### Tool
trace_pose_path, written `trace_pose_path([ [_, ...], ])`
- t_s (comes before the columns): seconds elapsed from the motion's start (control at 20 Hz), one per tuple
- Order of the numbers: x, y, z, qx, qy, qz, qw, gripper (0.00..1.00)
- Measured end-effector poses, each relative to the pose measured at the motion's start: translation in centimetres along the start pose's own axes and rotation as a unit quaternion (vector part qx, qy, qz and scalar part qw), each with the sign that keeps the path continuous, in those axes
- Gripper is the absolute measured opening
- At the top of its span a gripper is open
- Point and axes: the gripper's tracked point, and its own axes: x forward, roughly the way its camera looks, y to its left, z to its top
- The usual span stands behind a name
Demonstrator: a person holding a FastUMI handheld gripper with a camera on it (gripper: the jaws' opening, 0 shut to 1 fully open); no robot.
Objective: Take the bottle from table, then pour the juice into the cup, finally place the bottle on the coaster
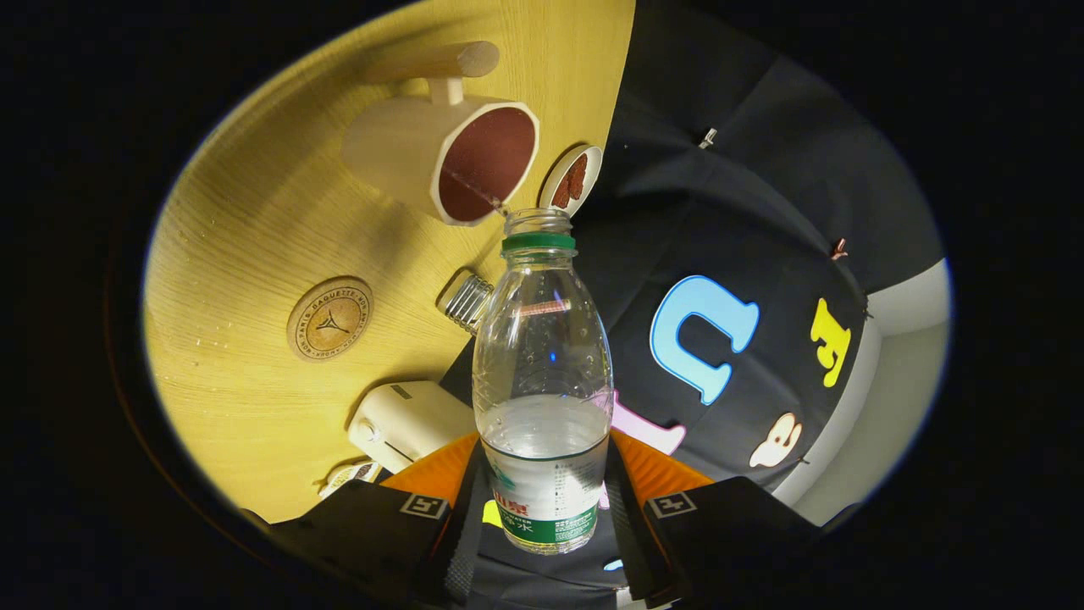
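Your view is rolled over, so the wooden table [254, 254] fills the left side. On it, the round cork coaster [330, 318] sits bare, well apart from the cream cup [440, 157], whose dark red inside faces you. Nearer your fingers, a white boxy device [406, 424] lies at the table edge, a small ribbed cap [466, 302] just past it. Centre now: your gripper [542, 508] is clamped on the bottle [542, 381], both fingers pressing its labelled lower part. Its uncapped mouth points toward the cup's rim, clear liquid low inside.
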Motion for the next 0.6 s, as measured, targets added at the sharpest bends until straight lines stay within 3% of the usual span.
trace_pose_path([
  [0.25, 0.47, -0.51, 0.58, -0.034, -0.009, -0.012, 0.999, 0.7],
  [0.6, 0.43, -0.43, 0.54, -0.033, -0.009, -0.008, 0.999, 0.7],
])
